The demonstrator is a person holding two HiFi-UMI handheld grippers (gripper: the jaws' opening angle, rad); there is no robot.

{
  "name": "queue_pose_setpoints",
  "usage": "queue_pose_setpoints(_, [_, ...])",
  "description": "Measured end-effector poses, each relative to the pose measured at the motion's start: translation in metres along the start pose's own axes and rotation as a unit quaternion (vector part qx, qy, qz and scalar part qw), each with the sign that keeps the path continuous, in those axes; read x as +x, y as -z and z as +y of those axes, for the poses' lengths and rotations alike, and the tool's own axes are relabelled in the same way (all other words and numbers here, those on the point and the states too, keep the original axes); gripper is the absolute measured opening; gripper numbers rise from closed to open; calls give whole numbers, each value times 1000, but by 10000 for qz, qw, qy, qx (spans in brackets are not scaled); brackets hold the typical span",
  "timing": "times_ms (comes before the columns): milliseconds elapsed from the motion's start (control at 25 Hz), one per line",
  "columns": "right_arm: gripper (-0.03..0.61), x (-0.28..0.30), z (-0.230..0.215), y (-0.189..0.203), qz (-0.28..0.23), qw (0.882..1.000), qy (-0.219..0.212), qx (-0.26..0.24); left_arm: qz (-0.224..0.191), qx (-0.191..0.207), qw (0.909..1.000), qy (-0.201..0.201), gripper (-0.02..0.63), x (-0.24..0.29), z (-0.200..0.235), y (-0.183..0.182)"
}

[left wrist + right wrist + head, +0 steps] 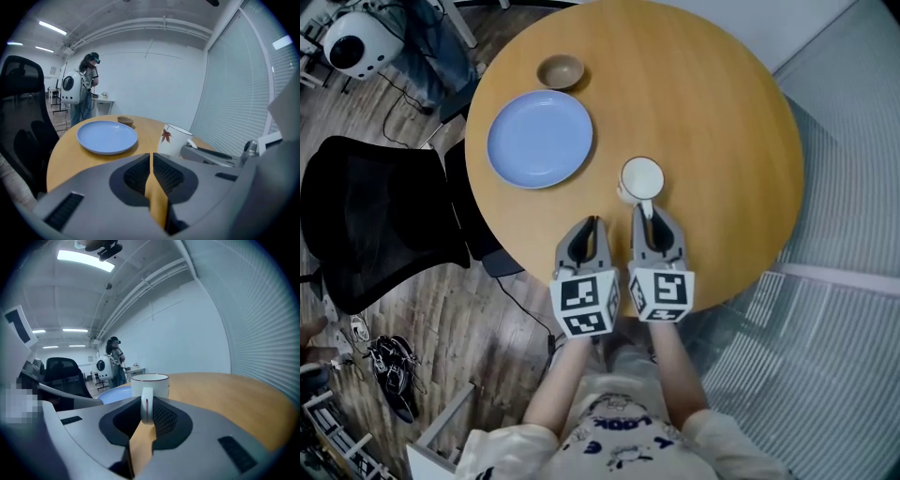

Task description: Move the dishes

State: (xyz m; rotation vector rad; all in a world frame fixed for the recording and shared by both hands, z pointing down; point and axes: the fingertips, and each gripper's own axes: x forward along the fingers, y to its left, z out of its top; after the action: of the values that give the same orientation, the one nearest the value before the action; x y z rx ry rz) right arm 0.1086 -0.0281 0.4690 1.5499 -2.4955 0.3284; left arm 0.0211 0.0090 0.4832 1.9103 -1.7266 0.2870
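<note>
Black chair (375, 220) far left, on the wood floor by the table edge. Round wooden table (722, 103) fills the centre of the head view.

On the table's left part is a blue plate (540, 139), flat and empty. Small brown bowl (561, 71) sits just beyond it near the far rim, v. close to the plate; can't tell if they touch. In the left gripper view the plate (107, 137) lies ahead-left w/ the bowl (125, 120) behind it. A person (89, 79) w/ a white pack stands in the bg beyond the table.

Left gripper (593, 223) is over the near part of the table, btwn plate and mug, pointing away from the holder. Its jaws are together w/ only a thin slit btwn the pads, nothing in them.

White mug (642, 177) is right of the plate and apart from it, approx. mid-table, upright, handle toward the near edge. Red leaf print shows on its side in the left gripper view (174, 139).

Right gripper (644, 211) is just beside the left one, jaws closed on the mug's handle. In the right gripper view the handle (147, 405) stands upright btwn the pads, pinched, w/ the mug body (150, 384) just past the tips. Can't tell if the mug's base is on the table.

Blinds (262, 310) run along the right side.
</note>
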Motion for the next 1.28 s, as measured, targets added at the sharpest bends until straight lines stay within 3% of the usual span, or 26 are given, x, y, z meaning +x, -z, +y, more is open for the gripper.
queue_pose_setpoints(200, [52,20,52,3,100,9982,-566,-143,-185,-280,9985,-422,23,-17,43,-10])
queue_pose_setpoints(400, [52,31,88,16,251,9961,-818,-223,-252,-429,9965,-677,23,-31,75,-10])
queue_pose_setpoints(840, [52,41,106,52,464,9956,-736,-347,-178,-545,9941,-918,23,-36,112,7])
queue_pose_setpoints(1280, [54,39,124,57,415,9945,-850,-446,-219,-464,9950,-856,23,-32,117,3])
